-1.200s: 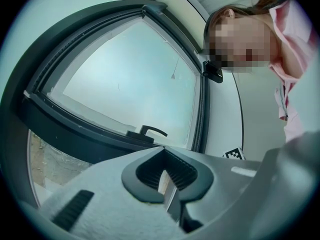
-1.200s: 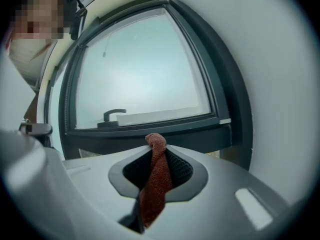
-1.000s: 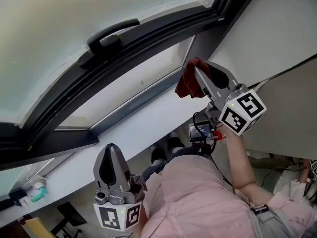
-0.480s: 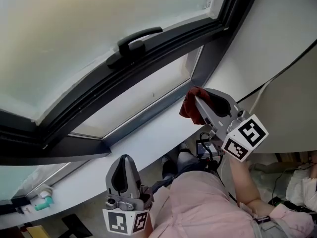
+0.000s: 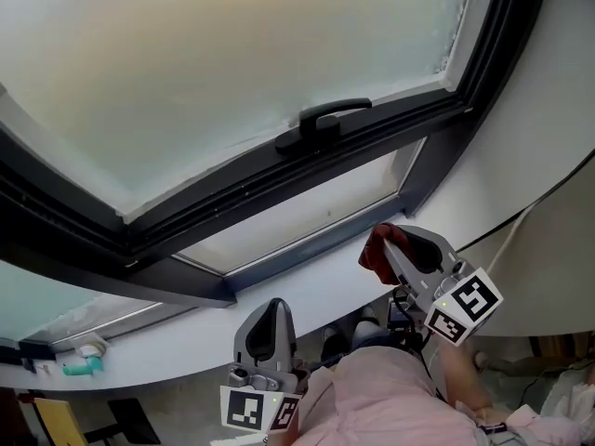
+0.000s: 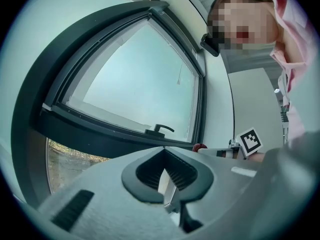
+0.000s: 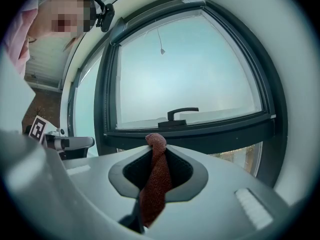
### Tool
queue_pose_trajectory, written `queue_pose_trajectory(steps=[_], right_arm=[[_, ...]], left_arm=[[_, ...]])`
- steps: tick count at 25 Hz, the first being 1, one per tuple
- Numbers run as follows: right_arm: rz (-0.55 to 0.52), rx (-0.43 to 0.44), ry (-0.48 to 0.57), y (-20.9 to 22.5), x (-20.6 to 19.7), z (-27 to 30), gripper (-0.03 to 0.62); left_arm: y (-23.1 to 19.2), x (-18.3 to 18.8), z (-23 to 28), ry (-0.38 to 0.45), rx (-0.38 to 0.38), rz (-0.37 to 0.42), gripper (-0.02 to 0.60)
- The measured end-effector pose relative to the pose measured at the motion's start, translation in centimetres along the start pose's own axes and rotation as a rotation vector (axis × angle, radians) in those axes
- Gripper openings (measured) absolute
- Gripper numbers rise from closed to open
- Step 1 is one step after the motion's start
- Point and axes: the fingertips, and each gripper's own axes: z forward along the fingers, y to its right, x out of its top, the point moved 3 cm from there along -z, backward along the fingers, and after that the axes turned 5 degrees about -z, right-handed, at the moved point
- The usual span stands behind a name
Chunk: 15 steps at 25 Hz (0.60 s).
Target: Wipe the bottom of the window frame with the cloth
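Right gripper view: the right gripper (image 7: 156, 145) is clenched on the red-brown cloth (image 7: 155, 179), whose twisted end pokes up past the tips. In the head view the cloth sits near the bottom right corner of the window frame (image 5: 307, 247), above the white sill (image 5: 186, 328); whether it touches the frame can't be judged. The left gripper (image 5: 273, 307) hovers low beside the sill, jaws pressed together on nothing.

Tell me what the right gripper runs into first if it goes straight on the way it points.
Most likely the dark bottom rail of the window frame, just below the handle; the cloth held by the right gripper would touch first. Depth is unclear.
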Motion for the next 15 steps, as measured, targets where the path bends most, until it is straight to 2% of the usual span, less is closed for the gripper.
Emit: queue_pose_trajectory(steps=[9, 15], right_arm=[[-0.094, 0.051, -0.01, -2.6, 0.1, 1.6, 0.052], [-0.112, 0.09, -0.014, -4.6, -0.1, 1.6, 0.054]], left_arm=[[0.3, -0.2, 1.7, -0.035, -0.022, 0.086, -0.002], [0.7, -0.8, 2.6, -0.061, -0.046, 0.09, -0.002]])
